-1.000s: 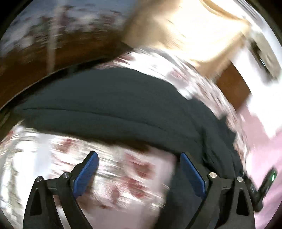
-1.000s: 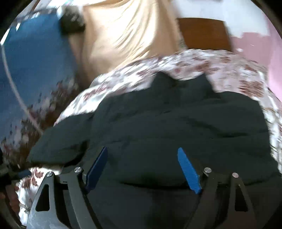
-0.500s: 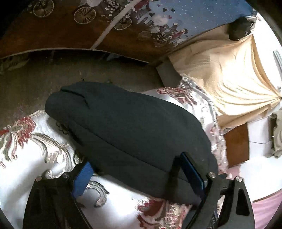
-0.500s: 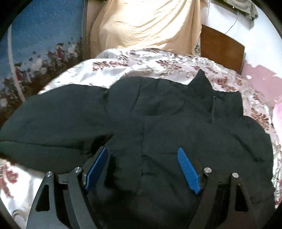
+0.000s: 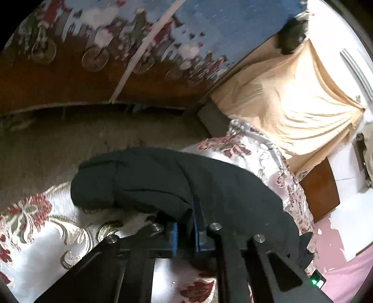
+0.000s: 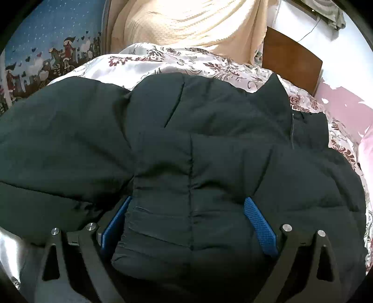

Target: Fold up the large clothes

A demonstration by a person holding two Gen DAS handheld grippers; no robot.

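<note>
— Where does your left wrist camera sit?

— Low over the bed edge, close behind the left gripper (image 5: 185, 229), facing the floor and the painted wall at 12 o'clock, with the black jacket (image 5: 177, 186) running toward 4 o'clock.

— And your right one?

— Right above that jacket (image 6: 186, 151), very near, facing the cream curtain (image 6: 186, 21) at 12. Both views share jacket, bedspread (image 6: 144, 63) and curtain.
</note>
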